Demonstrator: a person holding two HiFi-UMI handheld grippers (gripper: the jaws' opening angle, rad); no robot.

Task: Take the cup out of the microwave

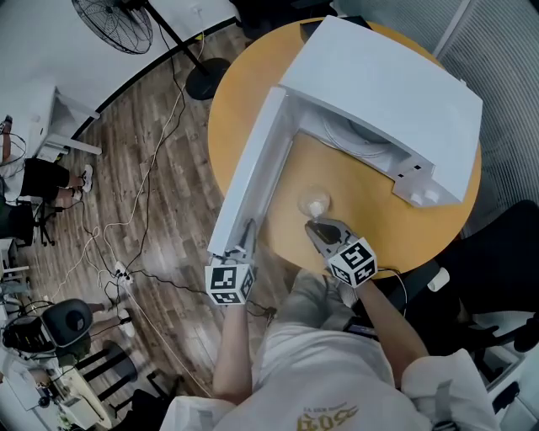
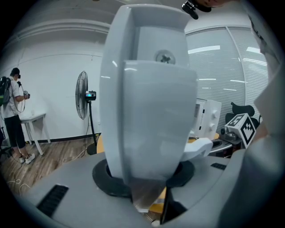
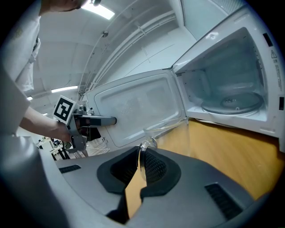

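Note:
The white microwave (image 1: 396, 93) stands on the round yellow table (image 1: 379, 231) with its door (image 1: 253, 168) swung wide open. My left gripper (image 1: 246, 240) is shut on the door's free edge, which fills the left gripper view (image 2: 151, 111). My right gripper (image 1: 318, 229) is shut on the handle of a clear glass cup (image 1: 314, 204), held in front of the oven's mouth, over the table. In the right gripper view the cup (image 3: 167, 129) juts out past the fingertips (image 3: 141, 167), and the oven's cavity with its glass turntable (image 3: 231, 103) holds nothing else.
A standing fan (image 1: 114, 21) and loose cables (image 1: 126, 269) are on the wooden floor to the left. A person (image 2: 15, 111) stands by a white table far left. A black chair (image 1: 497, 252) sits at the table's right side.

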